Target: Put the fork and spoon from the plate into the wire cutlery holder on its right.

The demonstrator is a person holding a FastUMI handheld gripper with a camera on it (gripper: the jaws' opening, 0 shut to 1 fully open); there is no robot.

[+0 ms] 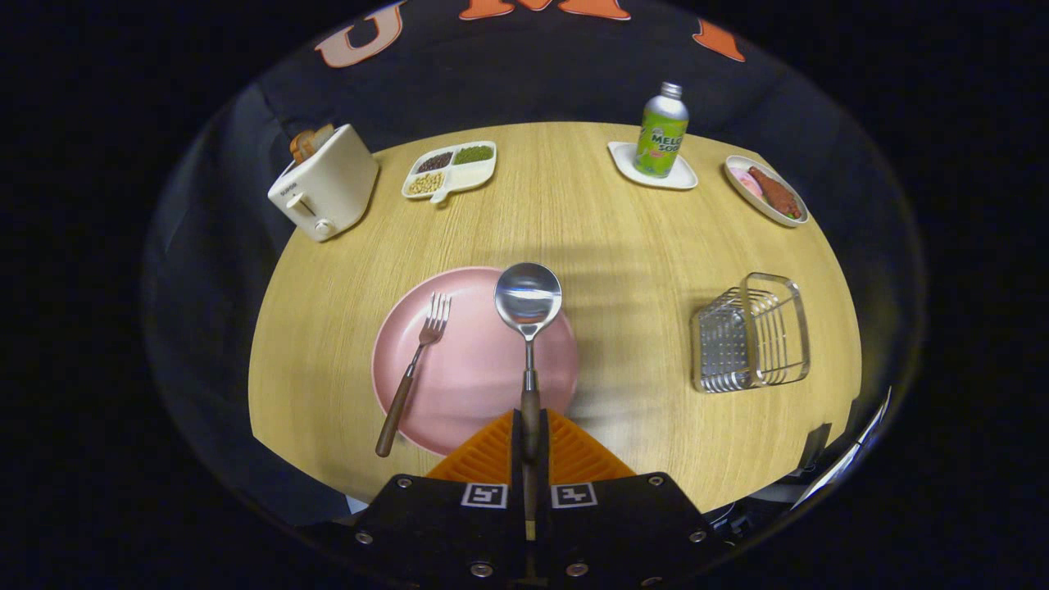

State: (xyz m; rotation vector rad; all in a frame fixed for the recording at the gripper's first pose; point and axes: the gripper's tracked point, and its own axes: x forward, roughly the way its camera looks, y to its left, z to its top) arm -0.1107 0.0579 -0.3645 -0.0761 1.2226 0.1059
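With the spoon pinched by its wooden handle between the two orange fingers, the gripper has the first utensil firmly in hand, its bowl pointing away over the far right part of the pink plate. The spoon looks raised off the plate, though how high cannot be told. The fork lies on the left half of the plate, tines far, its handle reaching over the near rim onto the wooden table. The wire cutlery holder stands well to the right of the plate, with bare table between. To carry this step off well, the person would likely swing the gripper right, keep the grip steady so the handle does not slip, and tip the spoon upright above the holder's open top before letting go. A low pass risks catching the wire rim and shoving the holder.
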